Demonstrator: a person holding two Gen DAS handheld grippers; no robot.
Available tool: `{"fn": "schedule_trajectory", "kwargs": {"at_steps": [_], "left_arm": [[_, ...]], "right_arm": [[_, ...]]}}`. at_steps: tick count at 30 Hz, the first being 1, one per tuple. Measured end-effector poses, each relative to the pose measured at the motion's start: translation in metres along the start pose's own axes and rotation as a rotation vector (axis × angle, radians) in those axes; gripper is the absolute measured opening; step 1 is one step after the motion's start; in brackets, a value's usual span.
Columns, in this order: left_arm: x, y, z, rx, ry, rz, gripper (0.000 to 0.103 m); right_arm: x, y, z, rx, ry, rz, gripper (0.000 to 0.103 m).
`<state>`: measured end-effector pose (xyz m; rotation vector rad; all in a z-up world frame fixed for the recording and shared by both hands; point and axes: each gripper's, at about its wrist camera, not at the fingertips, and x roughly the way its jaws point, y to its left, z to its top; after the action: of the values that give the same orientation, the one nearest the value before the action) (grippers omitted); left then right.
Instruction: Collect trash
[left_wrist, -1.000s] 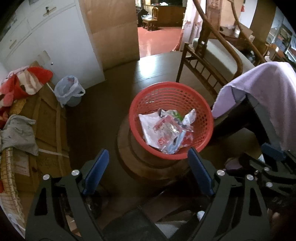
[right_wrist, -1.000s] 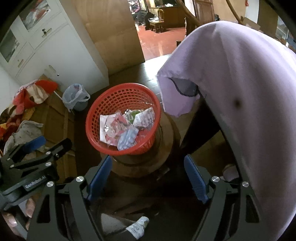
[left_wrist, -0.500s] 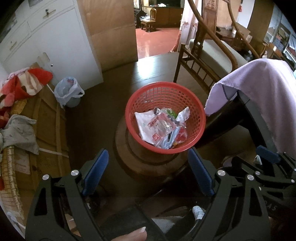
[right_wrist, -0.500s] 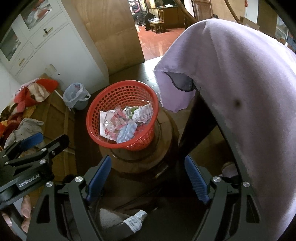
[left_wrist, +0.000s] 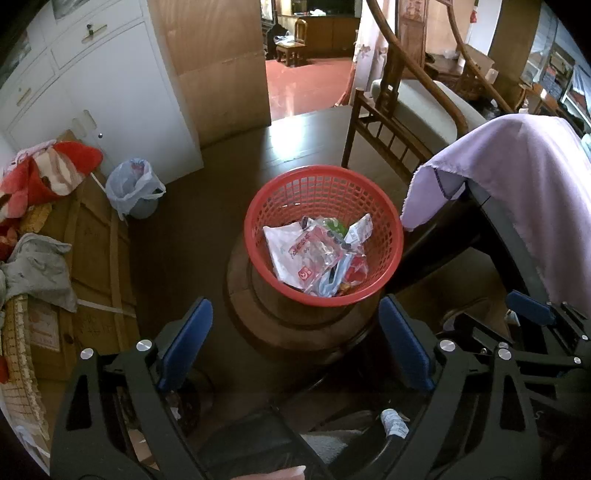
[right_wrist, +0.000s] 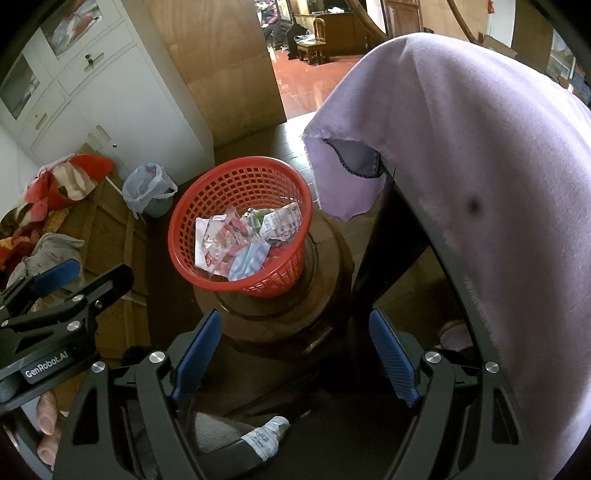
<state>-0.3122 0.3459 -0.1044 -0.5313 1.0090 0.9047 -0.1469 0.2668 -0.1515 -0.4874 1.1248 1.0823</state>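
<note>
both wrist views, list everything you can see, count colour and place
basket: one, red, on a round wooden stool
stool: one, dark wood, centre floor
wrappers: several, white, red and blue, inside the basket
cloth: one, lilac, draped over dark furniture at the right
bagged bin: one, pale blue, by the white cabinet
cabinet: one, white, upper left
clothes pile: red and grey, left edge
chair: one, wooden, behind the basket
left tongs: open, empty
right tongs: open, empty
</note>
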Motion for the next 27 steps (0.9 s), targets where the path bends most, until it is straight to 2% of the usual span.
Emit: {"fn": "schedule_trajectory", "kwargs": {"at_steps": [27], "left_arm": [[0.01, 0.0, 0.0, 0.014, 0.021, 0.018, 0.091]], "right_arm": [[0.001, -0.008, -0.003, -0.002, 0.003, -0.022, 0.081]]}}
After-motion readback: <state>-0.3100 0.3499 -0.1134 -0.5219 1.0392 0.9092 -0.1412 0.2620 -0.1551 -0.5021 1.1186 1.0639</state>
